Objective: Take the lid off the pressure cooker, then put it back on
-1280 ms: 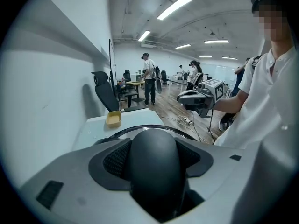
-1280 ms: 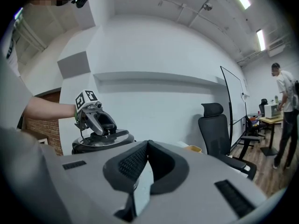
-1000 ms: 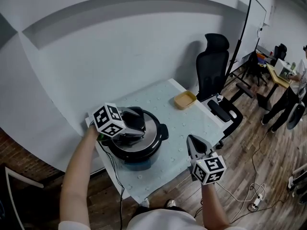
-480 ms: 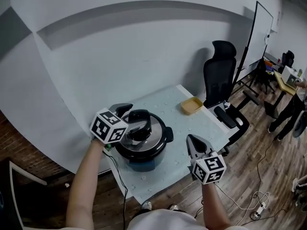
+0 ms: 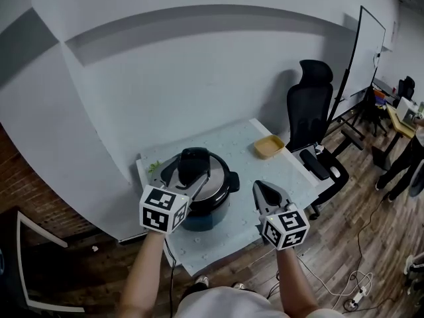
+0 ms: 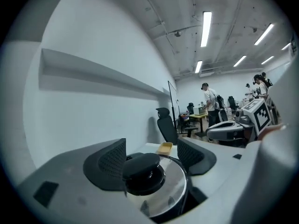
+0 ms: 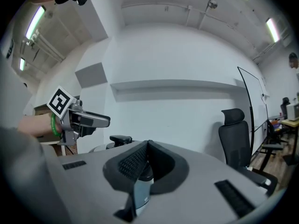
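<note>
The pressure cooker (image 5: 202, 197) stands on the left part of the pale table (image 5: 278, 171), and its steel lid (image 5: 215, 177) with a black handle (image 5: 193, 163) sits on it. My left gripper (image 5: 180, 181) is open at the cooker's near-left side. In the left gripper view its jaws (image 6: 152, 155) stand wide apart, and the black handle (image 6: 142, 169) shows between and beyond them, apparently untouched. My right gripper (image 5: 265, 194) is shut and holds nothing, hovering to the right of the cooker. In the right gripper view its pads (image 7: 147, 146) meet.
A small yellow tray (image 5: 269, 146) lies at the table's far right. A black office chair (image 5: 315, 111) stands just beyond that corner. The grey wall runs close behind the table. People and desks are far off at the right edge.
My left gripper has drawn back from over the lid handle to the cooker's near-left side. The lid stays on the cooker. The right gripper has hardly moved.
</note>
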`<state>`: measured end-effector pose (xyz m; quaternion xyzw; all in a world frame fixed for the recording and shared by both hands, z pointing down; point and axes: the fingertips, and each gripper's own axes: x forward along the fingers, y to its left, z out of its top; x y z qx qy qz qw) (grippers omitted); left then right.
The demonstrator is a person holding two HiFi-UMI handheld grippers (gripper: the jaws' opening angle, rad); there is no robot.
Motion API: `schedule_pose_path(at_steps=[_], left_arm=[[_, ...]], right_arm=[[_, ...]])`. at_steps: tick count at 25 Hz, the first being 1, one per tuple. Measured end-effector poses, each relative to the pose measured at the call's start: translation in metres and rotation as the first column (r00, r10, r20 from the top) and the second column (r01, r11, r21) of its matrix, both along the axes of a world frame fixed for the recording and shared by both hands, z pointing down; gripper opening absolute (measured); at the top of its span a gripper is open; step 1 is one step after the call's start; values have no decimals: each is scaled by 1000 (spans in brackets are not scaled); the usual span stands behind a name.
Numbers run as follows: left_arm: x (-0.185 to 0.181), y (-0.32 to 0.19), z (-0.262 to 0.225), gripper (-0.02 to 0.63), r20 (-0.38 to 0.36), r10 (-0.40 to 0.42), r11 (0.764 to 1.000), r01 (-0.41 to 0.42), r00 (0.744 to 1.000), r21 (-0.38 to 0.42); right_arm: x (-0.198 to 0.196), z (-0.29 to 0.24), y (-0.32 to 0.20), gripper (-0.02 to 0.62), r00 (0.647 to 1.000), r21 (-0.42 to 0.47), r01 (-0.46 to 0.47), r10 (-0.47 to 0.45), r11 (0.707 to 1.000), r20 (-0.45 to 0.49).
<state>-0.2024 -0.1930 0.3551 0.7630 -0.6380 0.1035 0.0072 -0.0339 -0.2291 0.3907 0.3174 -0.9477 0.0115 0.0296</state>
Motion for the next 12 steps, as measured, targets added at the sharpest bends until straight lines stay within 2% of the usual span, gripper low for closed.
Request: schedule_pose_path(at_steps=[4,5,7,12], left_arm=[[7,18,1,333,-76,-86,994,91,993,65],[9,22,1,311,-87,-102,991,110,991,81],[12,29,2,167,-90,-137,983,146,987,114],[29,37,14,58,-89,-166,977,176,982,124]], right_arm=[[5,-1,2,0,1000,6,15,-15,1000,-7],[7,-2,3,0,1000,7,18,-18,1000,-9],[10,-2,4,0,1000,10,23,-23,1000,-9],[19,-2,6,0,1000,14,30,-30,999,-7]])
